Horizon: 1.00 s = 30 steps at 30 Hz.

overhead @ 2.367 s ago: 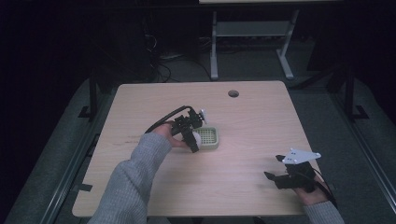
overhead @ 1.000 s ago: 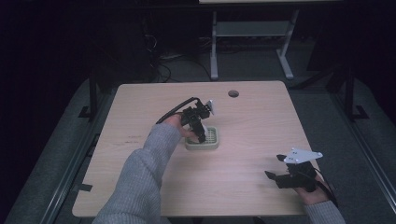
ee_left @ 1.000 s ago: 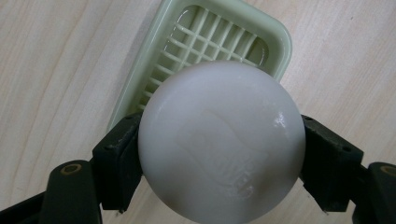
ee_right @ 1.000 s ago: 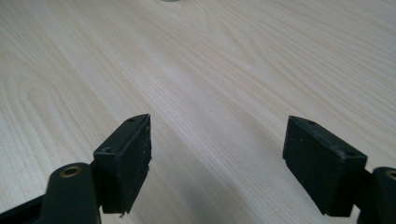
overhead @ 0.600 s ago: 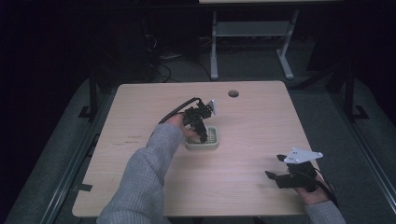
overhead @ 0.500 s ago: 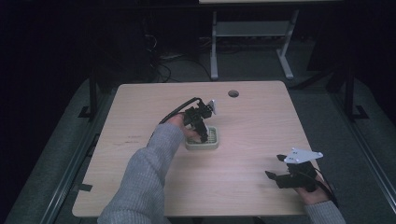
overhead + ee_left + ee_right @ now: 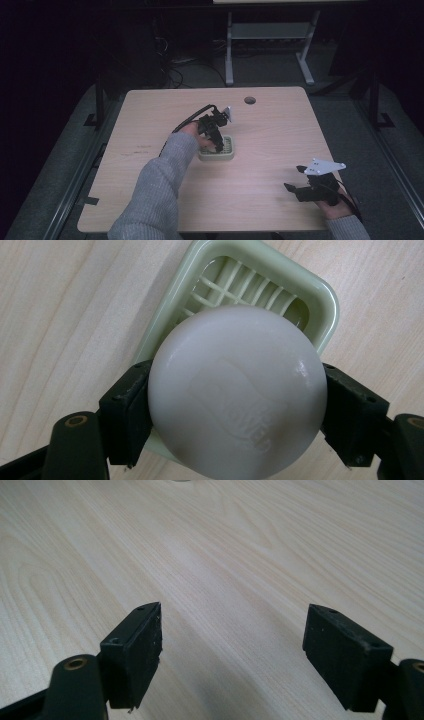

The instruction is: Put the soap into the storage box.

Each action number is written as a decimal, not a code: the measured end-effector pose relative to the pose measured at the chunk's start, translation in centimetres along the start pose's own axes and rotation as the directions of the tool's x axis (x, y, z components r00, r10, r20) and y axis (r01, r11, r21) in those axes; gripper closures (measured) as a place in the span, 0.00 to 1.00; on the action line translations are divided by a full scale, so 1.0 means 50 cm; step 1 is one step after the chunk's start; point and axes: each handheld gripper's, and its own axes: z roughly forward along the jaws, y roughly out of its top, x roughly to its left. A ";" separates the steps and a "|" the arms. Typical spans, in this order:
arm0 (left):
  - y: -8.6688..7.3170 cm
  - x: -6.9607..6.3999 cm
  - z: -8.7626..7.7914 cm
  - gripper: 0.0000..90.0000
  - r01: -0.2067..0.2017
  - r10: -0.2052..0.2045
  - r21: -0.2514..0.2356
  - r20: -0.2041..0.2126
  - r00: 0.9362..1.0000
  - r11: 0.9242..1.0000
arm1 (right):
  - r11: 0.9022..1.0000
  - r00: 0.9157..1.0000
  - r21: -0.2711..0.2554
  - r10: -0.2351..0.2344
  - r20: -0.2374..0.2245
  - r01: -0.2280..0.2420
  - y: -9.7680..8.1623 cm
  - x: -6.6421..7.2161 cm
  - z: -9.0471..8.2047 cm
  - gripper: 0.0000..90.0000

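The left claw [image 7: 235, 405] grips a round white bar of soap [image 7: 236, 390] by its sides, one black jaw pressed against each flank. The soap is smooth and faintly glossy, domed, with a raised brand mark moulded into its face that is too soft to read. Directly beneath it lies a pale green plastic soap dish [image 7: 320, 305], a rounded rectangle with a raised rim and a slatted grid floor. The grid bars that show past the soap's far edge are bare; whether the soap touches the grid or hangs just above it cannot be told. In the high view the left claw [image 7: 216, 140] points down over the soap dish [image 7: 220, 156], which sits near the middle of the surface [image 7: 150, 110], slightly toward the left edge and well away from every corner.

The right claw [image 7: 232, 655] is wide open with nothing between its flat, matte black jaws, held low over bare wood grain. In the high view the right claw [image 7: 292, 190] lies near the front right corner of the surface, well apart from the dish.

The surface is a light wood-grain laminate with rounded corners and a round cable hole [image 7: 249, 100] close to the far edge.
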 end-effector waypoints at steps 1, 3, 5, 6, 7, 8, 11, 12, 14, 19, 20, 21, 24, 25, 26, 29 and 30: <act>0.001 0.000 0.001 0.26 0.004 -0.004 0.000 -0.001 1.000 1.000 | 1.000 1.000 0.000 0.000 0.000 0.000 0.000 0.000 0.000 0.26; 0.001 0.002 0.002 0.26 0.009 -0.009 0.001 0.002 1.000 1.000 | 1.000 1.000 0.000 -0.002 -0.002 0.002 0.000 -0.001 0.000 0.26; 0.002 0.002 0.004 0.26 0.013 -0.013 0.000 0.000 1.000 1.000 | 1.000 1.000 -0.002 0.000 0.000 0.000 0.000 -0.001 0.000 0.26; 0.002 0.003 0.004 0.26 0.017 -0.017 0.003 0.000 1.000 1.000 | 1.000 1.000 -0.003 -0.001 0.001 0.001 -0.001 -0.001 0.000 0.26; 0.002 0.004 0.005 0.26 0.019 -0.019 0.004 0.000 1.000 1.000 | 1.000 1.000 -0.003 -0.002 -0.001 0.002 -0.001 -0.002 -0.001 0.26; 0.003 0.004 0.005 0.26 0.018 -0.018 0.005 0.000 1.000 1.000 | 1.000 1.000 -0.003 -0.001 0.000 0.001 -0.001 -0.001 -0.001 0.26; 0.004 0.006 0.006 0.26 0.020 -0.020 0.007 0.003 1.000 1.000 | 1.000 1.000 -0.002 -0.001 -0.001 0.001 0.000 0.000 0.000 0.26; 0.004 0.007 0.007 0.26 0.023 -0.023 0.006 0.004 1.000 1.000 | 1.000 1.000 -0.002 -0.001 -0.001 0.001 0.000 0.000 0.000 0.26; 0.004 0.007 0.009 0.26 0.027 -0.027 0.008 0.008 1.000 1.000 | 1.000 1.000 -0.003 -0.002 0.000 0.002 0.000 0.000 0.000 0.26; 0.005 0.008 0.013 0.26 0.036 -0.036 0.012 0.006 0.999 0.999 | 1.000 1.000 -0.002 -0.001 0.000 0.001 0.000 -0.001 -0.001 0.26; 0.005 0.008 0.014 0.26 0.036 -0.036 0.013 0.007 0.999 0.999 | 1.000 1.000 -0.003 -0.001 0.000 0.001 0.000 -0.001 -0.001 0.26; 0.006 0.009 0.014 0.26 0.034 -0.034 0.013 0.009 0.999 0.999 | 1.000 1.000 -0.004 -0.002 0.000 0.002 0.000 -0.001 -0.001 0.26; 0.007 0.008 0.016 0.26 0.031 -0.031 0.017 0.008 0.999 0.999 | 1.000 1.000 -0.003 -0.001 0.000 0.001 0.000 -0.001 0.000 0.26; 0.008 0.008 0.017 0.26 0.032 -0.033 0.017 0.009 0.999 0.999 | 1.000 1.000 -0.003 -0.002 0.000 0.002 0.000 -0.001 0.000 0.26; 0.008 0.008 0.017 0.26 0.034 -0.035 0.018 0.010 0.999 0.999 | 1.000 1.000 -0.002 -0.001 -0.001 0.001 0.000 -0.001 0.000 0.26; 0.008 0.009 0.018 0.26 0.035 -0.035 0.016 0.010 0.999 0.999 | 1.000 1.000 -0.005 -0.002 -0.001 0.002 0.000 -0.001 -0.001 0.26; 0.008 0.009 0.018 0.26 0.036 -0.037 0.016 0.008 0.999 0.999 | 1.000 1.000 -0.004 -0.002 -0.001 0.002 0.000 -0.001 -0.001 0.26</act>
